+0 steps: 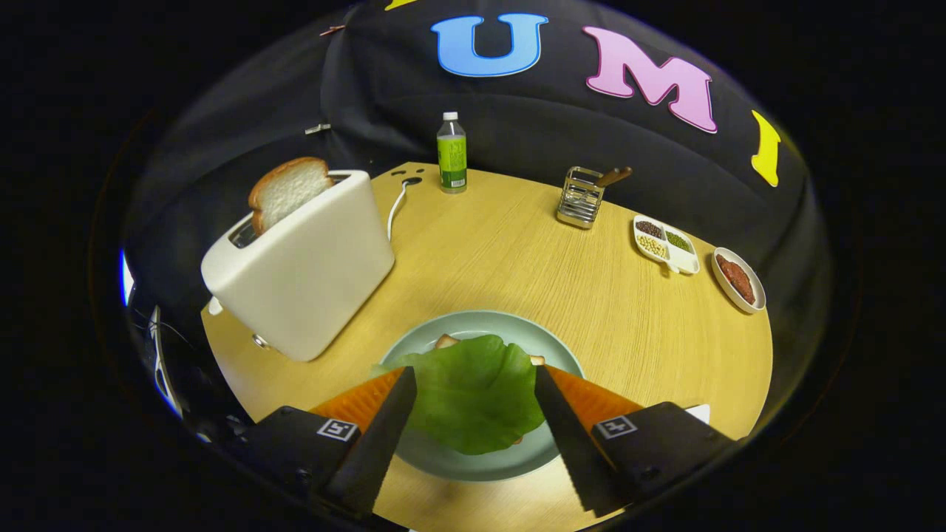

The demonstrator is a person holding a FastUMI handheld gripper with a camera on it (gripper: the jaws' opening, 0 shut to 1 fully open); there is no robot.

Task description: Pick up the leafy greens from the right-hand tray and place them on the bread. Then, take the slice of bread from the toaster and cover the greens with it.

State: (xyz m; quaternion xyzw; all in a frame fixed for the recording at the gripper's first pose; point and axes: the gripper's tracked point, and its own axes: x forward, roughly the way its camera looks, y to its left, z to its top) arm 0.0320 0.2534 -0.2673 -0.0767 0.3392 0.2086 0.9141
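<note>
I have the jaws [473, 377] spread wide, and nothing is held between them. The two dark serrated fingers [380, 436] angle outward on either side of the leafy greens [473, 395], which lie flat between the tips without either finger pressing on them, as far as I can see. The greens sit on the bread [446, 340], which they cover almost fully; only small crust corners peek out at the far edge of the leaf and beside the right finger. Both rest on a pale green plate [480, 462] on the wooden worktop [517, 258], directly under and just ahead of the jaws.

Beyond the left finger, near the plate, stands a white toaster [310, 273] with a slice of bread [287, 191] sticking up out of its slot, tilted a little. A white cord [395, 207] runs from behind the toaster toward the far edge of the worktop.

Straight ahead and well beyond the jaws stands a bottle [451, 153] with a green label and white cap. Farther to the right of it is a metal wire holder [582, 196] with a brown handle poking out. Well beyond the right finger, near the worktop's edge, lie a white divided tray [665, 244] with beans or grains in its compartments and a small oval dish [737, 279] holding something reddish brown.
</note>
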